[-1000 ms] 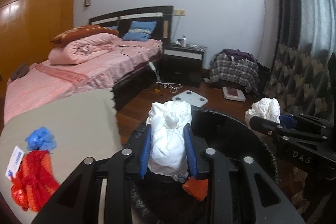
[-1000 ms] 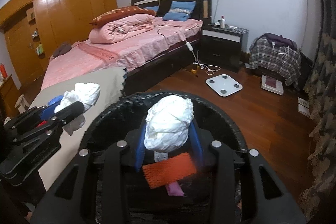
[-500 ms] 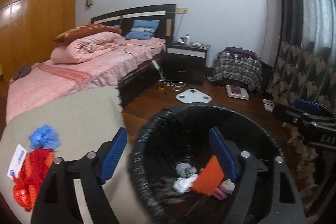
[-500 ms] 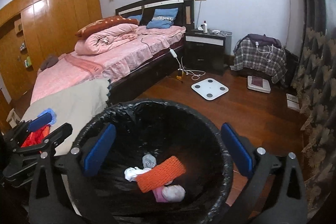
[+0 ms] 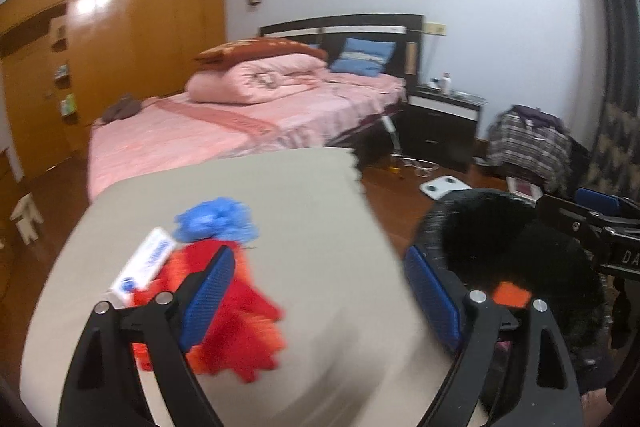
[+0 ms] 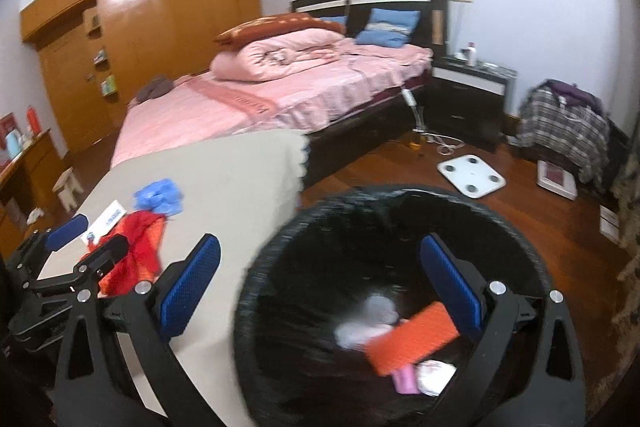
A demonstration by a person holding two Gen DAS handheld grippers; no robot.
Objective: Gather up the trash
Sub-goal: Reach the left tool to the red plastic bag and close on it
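The left gripper [image 5: 316,291] has just been opening; its jaws stand wide apart and empty over the beige table [image 5: 312,195]. At its ten o'clock, red mesh netting [image 5: 236,323] lies with its long axis running near to far, a blue wad [image 5: 216,221] at its far end. The right gripper [image 6: 320,287] spreads empty above the black bin [image 6: 360,227].

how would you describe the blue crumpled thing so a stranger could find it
Start at the beige cloth-covered table in front of the pink bed. The blue crumpled wad lies there just beyond the red mesh netting; it is the only blue piece.
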